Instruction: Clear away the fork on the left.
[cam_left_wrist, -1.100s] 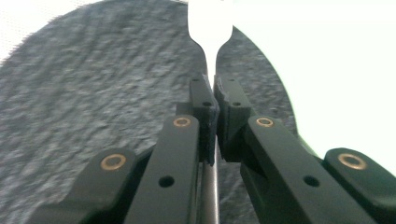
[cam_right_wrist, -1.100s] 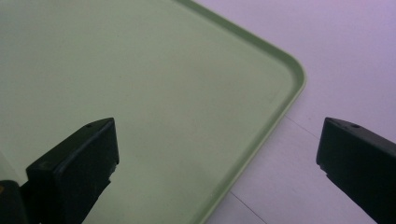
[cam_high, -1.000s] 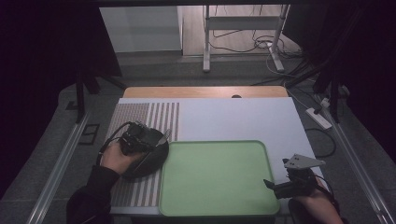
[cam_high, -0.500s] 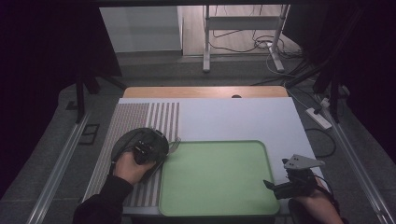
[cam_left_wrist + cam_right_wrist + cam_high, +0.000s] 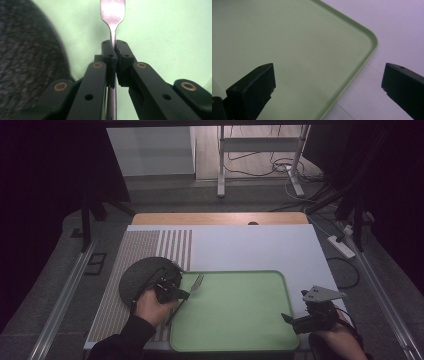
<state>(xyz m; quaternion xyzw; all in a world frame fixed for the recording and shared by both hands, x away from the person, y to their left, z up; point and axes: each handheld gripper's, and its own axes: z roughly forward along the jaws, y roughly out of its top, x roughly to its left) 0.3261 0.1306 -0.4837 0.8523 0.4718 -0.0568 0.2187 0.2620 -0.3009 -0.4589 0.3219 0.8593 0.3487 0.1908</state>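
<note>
The left gripper [image 5: 176, 291] had come rightward off the dark round plate [image 5: 137, 277], where it sat a second earlier, and now hung at the near-left edge of the green tray [image 5: 235, 342]. Its jaws were pinched tight on the neck of a fork [image 5: 112, 15], the tines pointing out over the tray's far-left corner and the handle trailing back toward the person's hand [image 5: 150, 307]. In the left gripper view the fork head stood over green, with the plate's rim off to the left. That shift suggested the fork had been lifted from the plate and was about to be set down in the tray. The right gripper [image 5: 292, 320] had not moved: it waited near the tray's near-right corner, jaws spread wide with nothing between them.
</note>
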